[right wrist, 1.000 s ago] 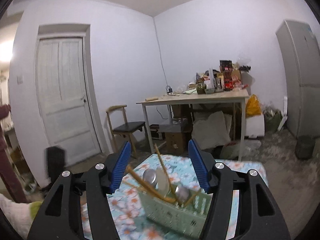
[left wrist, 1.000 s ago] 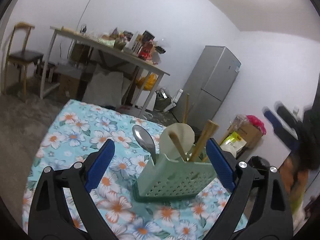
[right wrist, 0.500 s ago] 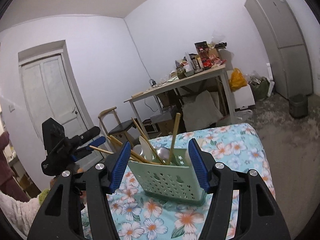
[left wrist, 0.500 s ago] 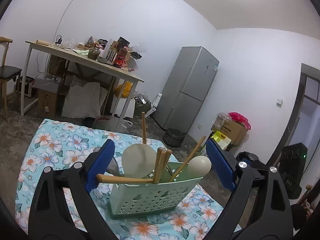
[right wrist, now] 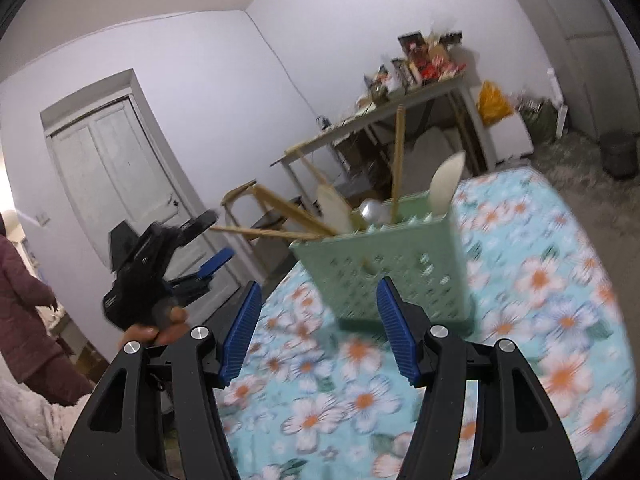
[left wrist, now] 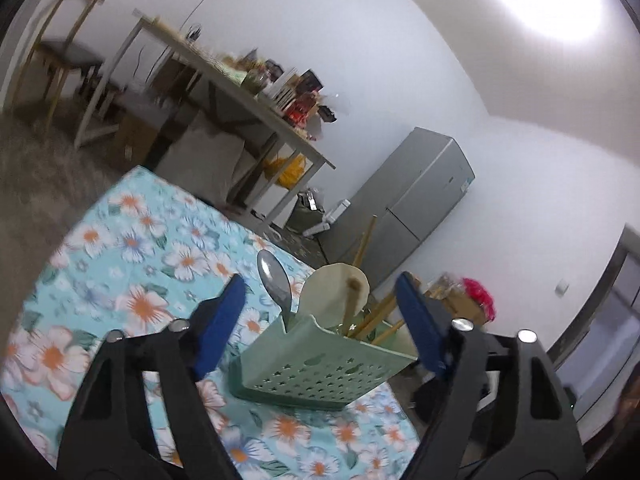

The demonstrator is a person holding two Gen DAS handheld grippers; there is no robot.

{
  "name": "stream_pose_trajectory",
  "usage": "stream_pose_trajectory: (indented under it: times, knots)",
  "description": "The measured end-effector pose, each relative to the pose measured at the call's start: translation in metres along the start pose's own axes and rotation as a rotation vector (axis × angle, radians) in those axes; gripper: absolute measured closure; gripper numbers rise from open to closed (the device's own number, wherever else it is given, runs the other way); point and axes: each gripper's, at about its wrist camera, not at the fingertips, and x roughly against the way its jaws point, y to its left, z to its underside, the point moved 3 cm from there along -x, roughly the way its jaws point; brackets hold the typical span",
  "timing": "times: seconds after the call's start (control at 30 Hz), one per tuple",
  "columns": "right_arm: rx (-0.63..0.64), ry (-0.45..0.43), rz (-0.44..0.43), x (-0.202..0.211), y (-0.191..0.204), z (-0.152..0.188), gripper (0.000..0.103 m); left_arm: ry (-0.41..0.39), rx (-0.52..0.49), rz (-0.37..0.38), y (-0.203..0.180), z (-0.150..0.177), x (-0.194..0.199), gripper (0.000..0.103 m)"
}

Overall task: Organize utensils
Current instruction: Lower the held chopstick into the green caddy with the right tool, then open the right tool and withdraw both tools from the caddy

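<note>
Seen from the right wrist only: right gripper [right wrist: 318,330] with blue pads apart and nothing between, short of the green utensil basket [right wrist: 384,272]; off to its left, a hand [right wrist: 154,330] gripping the left gripper [right wrist: 208,240]. Seen from the left wrist only: metal spoon [left wrist: 276,284] and pale spatula [left wrist: 334,292] upright in that basket [left wrist: 320,364], wooden sticks [left wrist: 378,316] leaning. Left jaws just narrowed, apart, touching nothing. Half a second ago framed level, now tilted. Perforated, upright on the floral cloth [left wrist: 132,276].
</note>
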Motion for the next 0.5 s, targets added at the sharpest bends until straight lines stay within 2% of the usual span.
stream_pose_trajectory:
  times: [0.07,0.1,0.17,0.27,0.37,0.47,0.5]
  knots:
    - [-0.010,0.005,-0.006,-0.004,0.002,0.004,0.044,0.018,0.048,0.007,0.007,-0.002,-0.009,0.064]
    - [-0.010,0.005,-0.007,-0.004,0.002,0.004,0.044,0.024,0.068,0.018,0.009,-0.003,-0.013,0.072]
    - [-0.007,-0.001,-0.005,-0.003,0.003,0.004,0.044,0.019,0.053,0.026,0.004,-0.005,-0.017,0.097]
    - [-0.010,-0.008,0.003,0.001,0.001,0.004,0.044,-0.022,-0.022,0.050,-0.019,-0.011,-0.012,0.099]
    - [-0.017,-0.004,0.013,0.002,-0.003,0.005,0.044,-0.043,-0.144,0.055,-0.051,-0.016,-0.011,0.099]
    - [-0.028,0.001,0.020,0.000,-0.006,0.006,0.044,-0.037,-0.274,0.030,-0.082,-0.016,-0.017,0.099]
    - [-0.030,0.002,0.020,0.000,-0.006,0.006,0.044,-0.033,-0.347,0.005,-0.096,-0.015,-0.020,0.099]
